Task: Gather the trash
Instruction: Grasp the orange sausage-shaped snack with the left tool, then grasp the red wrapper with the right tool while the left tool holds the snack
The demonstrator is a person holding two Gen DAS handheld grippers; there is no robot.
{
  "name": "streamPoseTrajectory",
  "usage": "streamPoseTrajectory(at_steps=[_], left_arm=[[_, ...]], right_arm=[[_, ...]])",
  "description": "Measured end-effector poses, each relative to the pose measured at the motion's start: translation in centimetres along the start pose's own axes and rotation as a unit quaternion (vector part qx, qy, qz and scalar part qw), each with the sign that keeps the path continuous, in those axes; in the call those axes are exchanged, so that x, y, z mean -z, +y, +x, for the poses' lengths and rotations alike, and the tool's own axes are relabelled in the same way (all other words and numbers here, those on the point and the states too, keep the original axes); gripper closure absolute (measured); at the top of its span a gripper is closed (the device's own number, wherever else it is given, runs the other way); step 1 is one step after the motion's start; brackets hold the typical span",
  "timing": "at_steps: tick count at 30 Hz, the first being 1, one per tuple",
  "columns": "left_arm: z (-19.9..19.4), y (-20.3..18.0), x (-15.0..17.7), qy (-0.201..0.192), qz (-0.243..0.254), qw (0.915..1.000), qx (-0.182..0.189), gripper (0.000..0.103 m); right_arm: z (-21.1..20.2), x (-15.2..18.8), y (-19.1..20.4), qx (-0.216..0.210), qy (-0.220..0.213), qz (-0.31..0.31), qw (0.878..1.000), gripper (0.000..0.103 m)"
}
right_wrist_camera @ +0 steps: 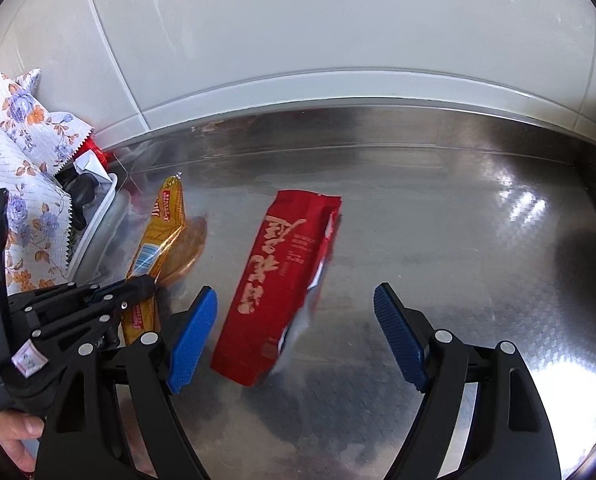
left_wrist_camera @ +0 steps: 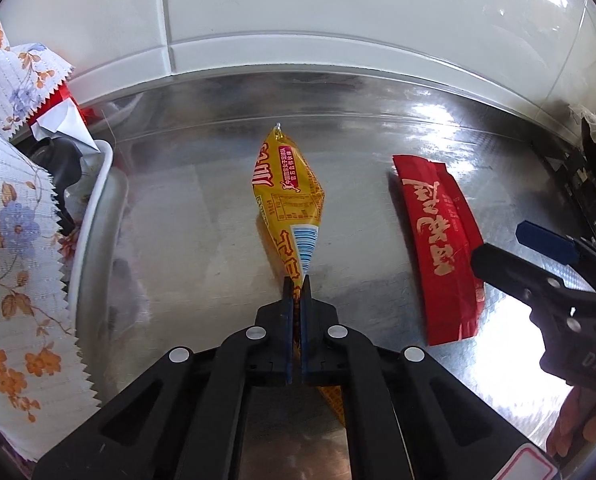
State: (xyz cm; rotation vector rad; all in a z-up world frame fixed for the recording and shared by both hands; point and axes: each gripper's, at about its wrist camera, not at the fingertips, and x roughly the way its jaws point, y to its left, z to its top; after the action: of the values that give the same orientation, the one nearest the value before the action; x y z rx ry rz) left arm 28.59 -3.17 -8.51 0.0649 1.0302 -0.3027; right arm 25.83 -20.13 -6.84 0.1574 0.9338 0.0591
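We are in the pick-up step of collecting trash: our left gripper [left_wrist_camera: 297, 286] has its fingers clenched on the near end of the yellow wrapper [left_wrist_camera: 288, 184], which lies lengthwise on the steel bench [left_wrist_camera: 202, 216] with its far tip pointing toward the white tiled wall [left_wrist_camera: 298, 12]. In the right wrist view the same left gripper [right_wrist_camera: 148, 280] pinches the wrapper low down, and the yellow wrapper [right_wrist_camera: 166, 224] stretches away toward the far left. Our right gripper [right_wrist_camera: 294, 312] hangs with its fingers spread wide and grasping nothing; the red wrapper [right_wrist_camera: 278, 280] lies flat on the bench between the 2 blue pads [right_wrist_camera: 194, 332], not touched by either as far as we can tell. To the left stands a white bin [left_wrist_camera: 98, 216], its rim draped with a floral cloth [left_wrist_camera: 14, 240], with what looks like crumpled paper and a dark object already inside. We judge that the next move calls for lifting the yellow wrapper clear of the bench and carrying it left to the bin, while the right gripper needs to come down and close across the width of the red wrapper; that wrapper is thin and lies flat, so the pads may slide over it unless they reach the bench surface. Counted: 2 wrappers on the bench, 1 yellow and 1 red; 1 bin; 1 floral cloth; 2 grippers.
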Motion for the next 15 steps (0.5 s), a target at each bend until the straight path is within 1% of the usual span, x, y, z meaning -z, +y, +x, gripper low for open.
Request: streamPoseTrajectory(at_steps=[5,15], left_arm=[[-0.3,0.9,0.0,-0.004,-0.001,1.0000,-0.006,0.100],[-0.6,1.8,-0.2,-0.008,-0.003,0.9999,-0.014,0.100]], right_arm=[[0.8,-0.3,0.5,0.010,0.004,0.000,1.000,0.022],[4.0,-0.5,1.5,0.052,0.026,-0.004,0.998,0.022]])
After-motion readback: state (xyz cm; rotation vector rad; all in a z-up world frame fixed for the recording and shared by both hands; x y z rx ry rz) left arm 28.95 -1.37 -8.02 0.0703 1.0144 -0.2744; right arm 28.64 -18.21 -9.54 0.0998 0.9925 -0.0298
